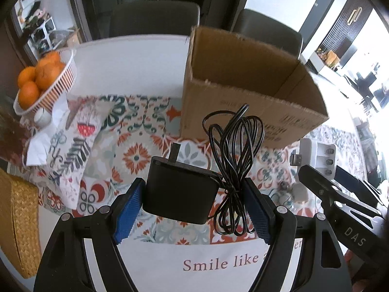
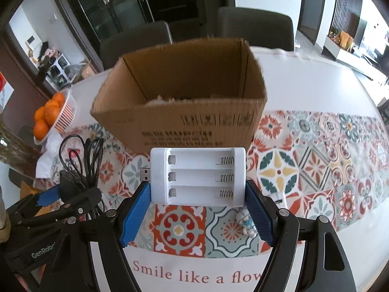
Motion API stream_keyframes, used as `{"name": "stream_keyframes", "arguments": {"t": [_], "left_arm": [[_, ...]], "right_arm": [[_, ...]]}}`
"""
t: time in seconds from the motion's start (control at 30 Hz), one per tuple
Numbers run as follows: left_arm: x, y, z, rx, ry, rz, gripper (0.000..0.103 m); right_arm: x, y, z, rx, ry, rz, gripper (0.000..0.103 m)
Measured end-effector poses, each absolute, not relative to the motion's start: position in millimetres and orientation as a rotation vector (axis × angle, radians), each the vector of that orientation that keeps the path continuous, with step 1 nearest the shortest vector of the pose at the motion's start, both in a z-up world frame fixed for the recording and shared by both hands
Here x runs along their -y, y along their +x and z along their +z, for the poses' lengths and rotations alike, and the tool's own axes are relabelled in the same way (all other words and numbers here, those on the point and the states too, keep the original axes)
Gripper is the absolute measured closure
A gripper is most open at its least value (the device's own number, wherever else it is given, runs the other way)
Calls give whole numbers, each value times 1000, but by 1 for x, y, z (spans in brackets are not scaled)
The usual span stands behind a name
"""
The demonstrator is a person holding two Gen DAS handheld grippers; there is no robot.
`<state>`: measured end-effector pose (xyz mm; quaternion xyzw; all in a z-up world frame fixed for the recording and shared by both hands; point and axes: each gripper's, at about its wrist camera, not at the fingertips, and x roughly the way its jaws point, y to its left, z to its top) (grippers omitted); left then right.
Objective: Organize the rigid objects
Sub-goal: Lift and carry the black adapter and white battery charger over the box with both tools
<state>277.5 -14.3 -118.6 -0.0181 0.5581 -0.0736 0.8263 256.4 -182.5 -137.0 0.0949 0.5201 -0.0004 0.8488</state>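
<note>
Both tongs are clenched on cargo. L gripper (image 1: pixel 193 205) is clamped on a black power adapter (image 1: pixel 180 191) w/ its bundled cable (image 1: pixel 234 170) pinched against the right pad; R gripper (image 2: pixel 198 213) is clamped on a white battery charger (image 2: pixel 197 176), empty bays facing up, USB plug sticking out to its left. Neither item is seen resting on the table; both are held clear of the patterned cloth (image 2: pixel 304 165).

Landmark: cardboard box (image 2: pixel 180 112), open-topped, upright on the cloth. Adapter is held just in front of the box's near wall, toward its left corner as seen from the R wrist cam. Charger is held in front of the same wall, roughly centred, not yet over the opening. Something pale is glimpsed on the box floor, too blurred to be named.

Progress, as judged: pick-up is done for two items, drop-off is not. Still needed: both items carried over the near rim and let go inside the box. A small blue-white figurine (image 2: pixel 245 221) is left on the cloth in front of the box, below the charger, so probably at least one more trip is owed.

A basket of oranges (image 1: pixel 46 80) sits well left of the box and a folded printed cloth (image 1: pixel 70 146) lies front-left of it; prob. not part of the job.
</note>
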Motion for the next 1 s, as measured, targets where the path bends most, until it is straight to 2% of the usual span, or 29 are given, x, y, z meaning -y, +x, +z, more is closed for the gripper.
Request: {"name": "stream_keyframes", "arguments": {"t": [0.53,1.0], "left_arm": [[35,294,-55,-1043,-22,-206,24],[48,323,-19,-969,-12,-222,24]], "right_arm": [[197,261,-77,-942,212,-14,26],[209,283,-43,-864,212,-27,26]]}}
